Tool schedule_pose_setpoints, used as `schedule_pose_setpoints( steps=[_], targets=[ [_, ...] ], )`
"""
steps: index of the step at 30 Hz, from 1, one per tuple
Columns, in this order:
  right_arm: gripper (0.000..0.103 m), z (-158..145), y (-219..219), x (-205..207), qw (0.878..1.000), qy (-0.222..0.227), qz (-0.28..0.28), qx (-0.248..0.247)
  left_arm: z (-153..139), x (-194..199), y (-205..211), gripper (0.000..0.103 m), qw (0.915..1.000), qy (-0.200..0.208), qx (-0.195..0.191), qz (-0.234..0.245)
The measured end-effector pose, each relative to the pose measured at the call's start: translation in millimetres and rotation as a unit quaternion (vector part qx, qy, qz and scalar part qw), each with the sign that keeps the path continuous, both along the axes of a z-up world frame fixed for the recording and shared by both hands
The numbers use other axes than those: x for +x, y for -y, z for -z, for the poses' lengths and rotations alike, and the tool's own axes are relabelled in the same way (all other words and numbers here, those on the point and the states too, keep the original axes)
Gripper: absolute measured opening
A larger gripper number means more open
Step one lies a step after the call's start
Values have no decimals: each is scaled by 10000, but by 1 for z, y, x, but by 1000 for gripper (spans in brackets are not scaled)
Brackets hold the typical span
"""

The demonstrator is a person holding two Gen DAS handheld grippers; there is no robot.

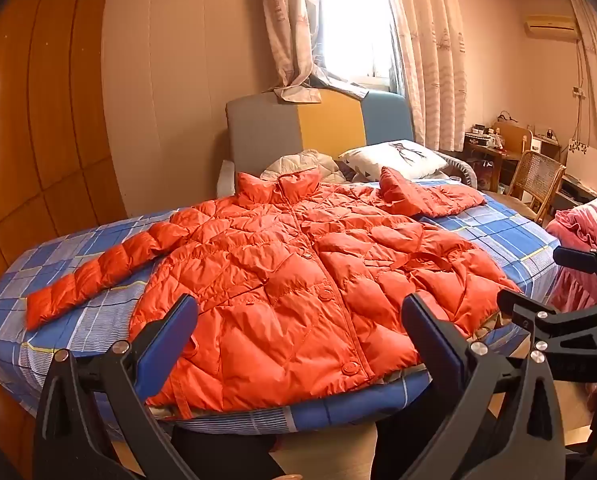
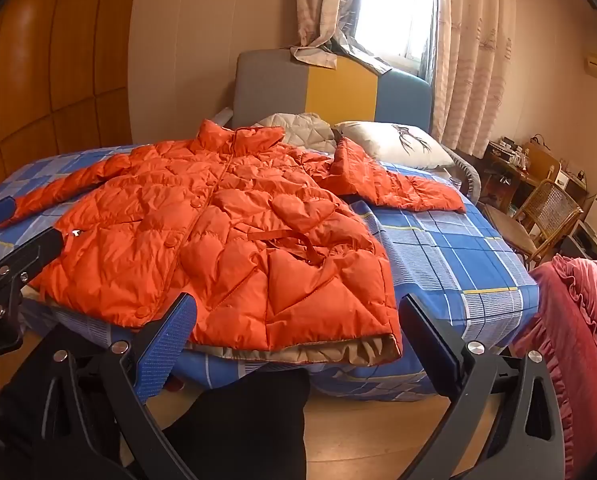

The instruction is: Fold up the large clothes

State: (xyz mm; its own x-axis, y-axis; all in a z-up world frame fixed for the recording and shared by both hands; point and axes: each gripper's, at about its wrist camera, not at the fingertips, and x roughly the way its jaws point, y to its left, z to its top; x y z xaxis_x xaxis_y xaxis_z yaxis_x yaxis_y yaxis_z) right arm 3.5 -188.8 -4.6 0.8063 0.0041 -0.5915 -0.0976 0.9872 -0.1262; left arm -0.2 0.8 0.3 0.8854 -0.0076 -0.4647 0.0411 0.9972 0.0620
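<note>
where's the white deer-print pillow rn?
The white deer-print pillow lies at the bed's head, below the curtained window, right of the orange puffer jacket's collar.

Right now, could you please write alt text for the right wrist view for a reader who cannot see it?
An orange puffer jacket lies spread front-up on a bed with a blue checked sheet, sleeves out to both sides. The open right claw hovers before its hem, holding nothing; a white pillow sits behind.

White pillow (image 1: 394, 158) (deer print), wicker chair (image 1: 536, 182), pink ruffled bedding (image 2: 578, 312)
</note>
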Motion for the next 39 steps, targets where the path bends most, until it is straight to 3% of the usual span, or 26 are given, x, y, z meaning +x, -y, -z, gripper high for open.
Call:
schedule_pose_setpoints(
  steps=[39],
  targets=[
    [100,7,9,7,9995,-184,188,169,2,7,-13,101,9994,-141,-109,-285]
  ],
)
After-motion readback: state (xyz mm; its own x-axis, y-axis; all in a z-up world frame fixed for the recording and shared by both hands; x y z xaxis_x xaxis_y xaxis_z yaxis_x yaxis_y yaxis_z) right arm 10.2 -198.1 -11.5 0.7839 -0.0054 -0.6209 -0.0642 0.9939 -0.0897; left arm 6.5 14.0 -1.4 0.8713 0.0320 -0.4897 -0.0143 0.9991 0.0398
